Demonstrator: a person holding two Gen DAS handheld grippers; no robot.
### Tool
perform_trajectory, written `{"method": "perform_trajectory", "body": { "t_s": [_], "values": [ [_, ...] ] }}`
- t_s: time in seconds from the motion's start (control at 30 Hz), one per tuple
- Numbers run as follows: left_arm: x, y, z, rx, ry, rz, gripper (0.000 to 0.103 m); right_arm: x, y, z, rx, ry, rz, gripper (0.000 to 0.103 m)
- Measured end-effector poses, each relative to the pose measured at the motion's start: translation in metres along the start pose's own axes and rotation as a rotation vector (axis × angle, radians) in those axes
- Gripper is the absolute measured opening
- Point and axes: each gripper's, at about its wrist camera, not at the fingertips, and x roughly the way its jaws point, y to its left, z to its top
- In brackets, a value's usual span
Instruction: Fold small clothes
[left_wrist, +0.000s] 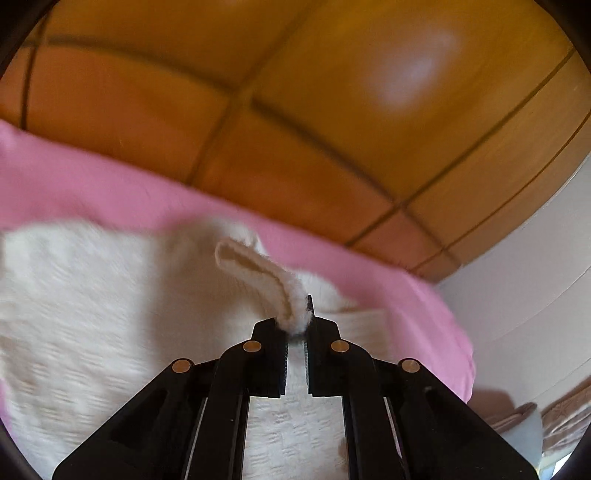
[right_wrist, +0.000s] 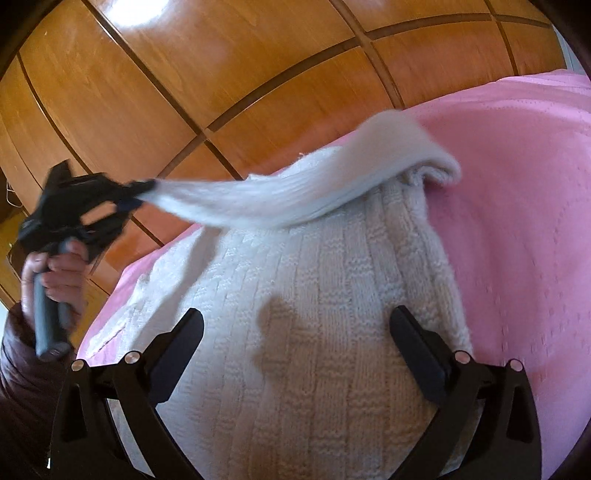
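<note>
Wooden wardrobe panels (right_wrist: 229, 70) back a bed under a pink blanket (right_wrist: 517, 206), where a cream knitted sweater (right_wrist: 314, 332) lies flat. Clamped on the sleeve's cuff (left_wrist: 291, 314), the left gripper (left_wrist: 295, 332) holds that sleeve (right_wrist: 295, 192) taut and lifted over the sweater's body. With so little cuff pinched, a hard pull could slip it free or drag the whole sweater askew. Spread wide, the right gripper (right_wrist: 295, 354) hovers over the knit, gripping nothing. Only the right wrist view shows the stretched sleeve and the person's hand (right_wrist: 51, 280); only the left shows the pinch itself.

Left claw (left_wrist: 295, 328) clamped, right claw (right_wrist: 295, 350) agape
</note>
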Motion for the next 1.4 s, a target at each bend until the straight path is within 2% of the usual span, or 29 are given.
{"method": "perform_trajectory", "body": {
  "t_s": [0.07, 0.2, 0.3, 0.43, 0.57, 0.63, 0.67, 0.73, 0.77, 0.83, 0.9, 0.97, 1.0, 1.03, 1.07, 1.1, 1.13, 1.2, 1.3, 1.4],
  "values": [
    [-0.015, 0.007, 0.000, 0.056, -0.031, 0.075, 0.006, 0.001, 0.001, 0.001, 0.000, 0.002, -0.003, 0.101],
    [-0.008, 0.036, -0.017, 0.095, 0.029, 0.198, 0.006, 0.002, 0.007, 0.005, -0.003, 0.039, -0.035, 0.101],
    [0.002, 0.054, -0.026, 0.092, 0.058, 0.258, 0.006, 0.002, 0.013, 0.020, 0.031, 0.079, -0.059, 0.100],
    [-0.002, 0.067, -0.030, 0.089, 0.041, 0.274, 0.006, -0.008, 0.022, 0.059, 0.008, -0.008, -0.078, 0.095],
    [-0.007, 0.067, -0.023, 0.109, 0.007, 0.284, 0.006, 0.014, 0.026, 0.111, -0.013, -0.055, -0.142, 0.080],
    [-0.008, 0.068, -0.018, 0.115, -0.003, 0.291, 0.006, 0.037, 0.019, 0.123, 0.003, -0.010, -0.160, 0.076],
    [-0.006, 0.071, -0.017, 0.109, 0.000, 0.301, 0.006, 0.057, 0.014, 0.125, 0.018, 0.045, -0.166, 0.074],
    [-0.002, 0.077, -0.019, 0.115, 0.008, 0.355, 0.006, 0.085, 0.008, 0.117, 0.017, 0.126, -0.213, 0.073],
    [0.001, 0.080, -0.021, 0.119, 0.013, 0.381, 0.006, 0.094, 0.005, 0.110, 0.008, 0.154, -0.242, 0.073],
    [0.011, 0.093, -0.029, 0.107, 0.043, 0.439, 0.006, 0.104, 0.012, 0.094, -0.085, 0.117, -0.306, 0.076],
    [0.019, 0.106, -0.038, 0.099, 0.081, 0.491, 0.012, 0.110, 0.024, 0.089, -0.153, 0.116, -0.337, 0.089],
    [0.018, 0.110, -0.045, 0.112, 0.043, 0.492, 0.012, 0.117, 0.030, 0.088, -0.201, 0.136, -0.373, 0.093],
    [0.017, 0.108, -0.046, 0.117, 0.039, 0.498, 0.019, 0.120, 0.031, 0.087, -0.213, 0.140, -0.379, 0.096],
    [0.014, 0.106, -0.047, 0.122, 0.032, 0.526, 0.039, 0.122, 0.033, 0.086, -0.228, 0.145, -0.389, 0.097],
    [0.008, 0.104, -0.048, 0.124, 0.022, 0.565, 0.054, 0.122, 0.035, 0.085, -0.242, 0.147, -0.400, 0.098],
    [0.002, 0.103, -0.050, 0.117, 0.010, 0.581, 0.077, 0.123, 0.037, 0.083, -0.251, 0.147, -0.409, 0.099],
    [-0.010, 0.104, -0.052, 0.095, -0.022, 0.574, 0.083, 0.123, 0.037, 0.082, -0.259, 0.145, -0.416, 0.099],
    [-0.029, 0.109, -0.060, 0.047, -0.054, 0.564, 0.083, 0.125, 0.038, 0.082, -0.265, 0.147, -0.427, 0.100],
    [-0.050, 0.115, -0.070, 0.018, -0.049, 0.549, 0.083, 0.113, 0.045, 0.083, -0.262, 0.121, -0.445, 0.100],
    [-0.080, 0.117, -0.081, 0.021, -0.090, 0.555, 0.083, 0.088, 0.060, 0.076, -0.225, 0.071, -0.388, 0.101]
  ]
}}
